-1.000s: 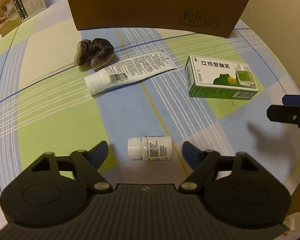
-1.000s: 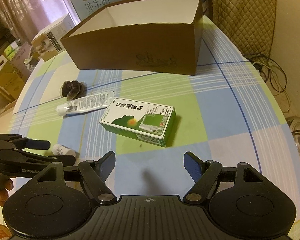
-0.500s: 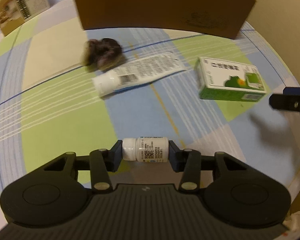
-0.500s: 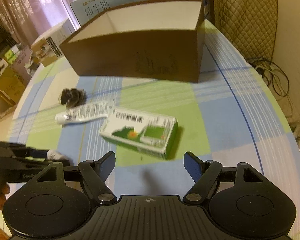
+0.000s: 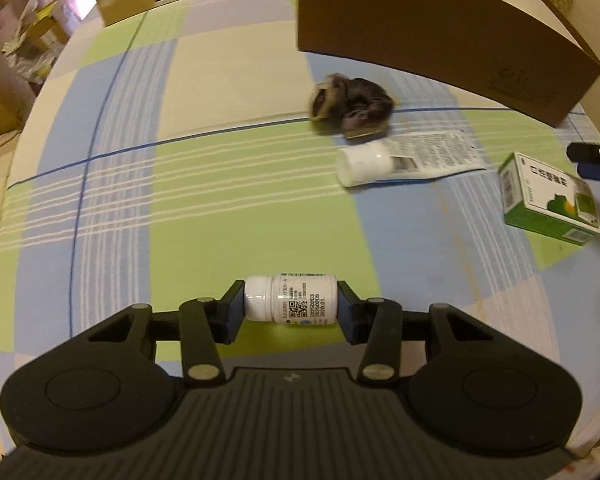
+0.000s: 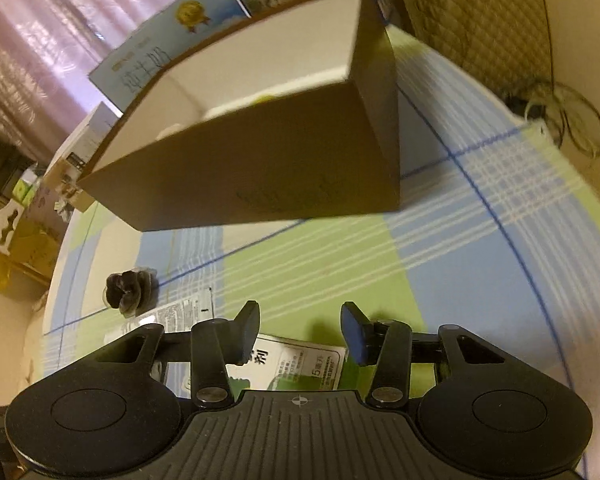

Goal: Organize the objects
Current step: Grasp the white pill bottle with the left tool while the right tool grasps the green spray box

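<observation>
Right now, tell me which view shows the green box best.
Left wrist view: the green box lies whole, unobstructed. In the right wrist view, the right gripper covers most of it; only part of its top shows.

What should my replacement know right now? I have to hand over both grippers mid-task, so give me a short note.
Left gripper: jaws shut on the small white bottle, held sideways, cap to the left, above the checked tablecloth.
Right gripper: jaws open, holding nothing, over the green and white carton.
On the cloth: dark hair tie, white tube beside it, and the carton. The brown cardboard box stands open behind them.
Done: bottle picked up.
Left: probably drop the bottle in the box, then carton, tube and hair tie.
</observation>
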### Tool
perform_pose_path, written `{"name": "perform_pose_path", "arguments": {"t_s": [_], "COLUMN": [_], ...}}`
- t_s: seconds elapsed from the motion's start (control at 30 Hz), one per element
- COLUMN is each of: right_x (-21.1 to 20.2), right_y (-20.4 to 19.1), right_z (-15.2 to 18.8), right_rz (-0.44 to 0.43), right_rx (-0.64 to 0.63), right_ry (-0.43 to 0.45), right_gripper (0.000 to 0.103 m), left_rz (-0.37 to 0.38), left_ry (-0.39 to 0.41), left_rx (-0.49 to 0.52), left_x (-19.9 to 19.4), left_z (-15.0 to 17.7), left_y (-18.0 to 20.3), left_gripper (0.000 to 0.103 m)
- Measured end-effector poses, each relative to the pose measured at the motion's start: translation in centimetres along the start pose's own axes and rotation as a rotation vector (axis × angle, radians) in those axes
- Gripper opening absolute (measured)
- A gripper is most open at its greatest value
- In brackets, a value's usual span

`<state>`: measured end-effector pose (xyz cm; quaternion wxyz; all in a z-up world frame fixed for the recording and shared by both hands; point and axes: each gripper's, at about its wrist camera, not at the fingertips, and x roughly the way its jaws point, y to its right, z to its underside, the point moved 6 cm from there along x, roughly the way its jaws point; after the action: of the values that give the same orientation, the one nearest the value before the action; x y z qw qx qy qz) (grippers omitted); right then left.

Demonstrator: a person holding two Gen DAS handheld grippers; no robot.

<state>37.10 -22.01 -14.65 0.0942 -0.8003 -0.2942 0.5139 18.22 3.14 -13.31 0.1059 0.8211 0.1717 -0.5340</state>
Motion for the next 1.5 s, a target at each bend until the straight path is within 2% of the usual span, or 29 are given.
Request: {"name": "perform_pose_path", "arguments": {"t_s": [0.17, 0.3, 0.37, 0.43, 0.5, 0.57, 0.63, 0.8, 1.17, 1.2, 1.27, 1.5], "right_x": [-0.5, -1.1, -1.5, -1.8, -2.0, -1.8, -1.0, 1.4, 3.2, 3.2, 3.2, 2.3], "right_y": [-1.0, -2.7, -3.8, -4.9, -6.3, -7.4, -8.2, -9.6, -11.1, -11.0, -10.8, -10.5], "right_z": [2.1, 4.6, 5.7, 6.3, 6.5, 6.7, 6.7, 6.8, 7.4, 7.4, 7.5, 8.1], "right_rz": [-0.052, -0.074, -0.068, -0.025, 0.015, 0.034, 0.044, 0.079, 0.154, 0.156, 0.165, 0.134], "right_rx": [-0.005, -0.059, -0.113, -0.209, -0.321, -0.388, -0.424, -0.506, -0.627, -0.633, -0.64, -0.63], "right_ry": [-0.058, -0.11, -0.131, -0.128, -0.114, -0.097, -0.097, -0.128, -0.148, -0.149, -0.154, -0.173], "right_gripper": [0.043, 0.043, 0.043, 0.044, 0.049, 0.063, 0.065, 0.065, 0.065, 0.064, 0.053, 0.052], "left_rz": [-0.004, -0.009, -0.004, 0.0, 0.005, 0.007, 0.012, 0.02, 0.019, 0.018, 0.019, 0.021], "left_ry": [-0.002, 0.0, 0.003, 0.007, 0.008, 0.01, 0.011, 0.017, 0.019, 0.019, 0.019, 0.018], "left_rx": [-0.014, -0.018, -0.013, -0.004, 0.002, 0.008, 0.012, 0.019, 0.012, 0.013, 0.013, 0.022], "left_x": [0.0, 0.0, 0.0, 0.0, 0.0, 0.1, 0.1, 0.0, -0.4, -0.4, -0.4, -0.4], "left_z": [0.1, 0.0, -0.1, -0.2, -0.3, -0.4, -0.5, -0.5, -0.2, -0.2, -0.2, -0.2], "left_y": [-0.4, -0.1, 0.1, 0.4, 0.6, 0.8, 1.0, 1.2, 0.9, 0.9, 0.9, 0.8], "left_gripper": [0.042, 0.042, 0.042, 0.042, 0.042, 0.042, 0.042, 0.042, 0.042, 0.042, 0.042, 0.042]}}
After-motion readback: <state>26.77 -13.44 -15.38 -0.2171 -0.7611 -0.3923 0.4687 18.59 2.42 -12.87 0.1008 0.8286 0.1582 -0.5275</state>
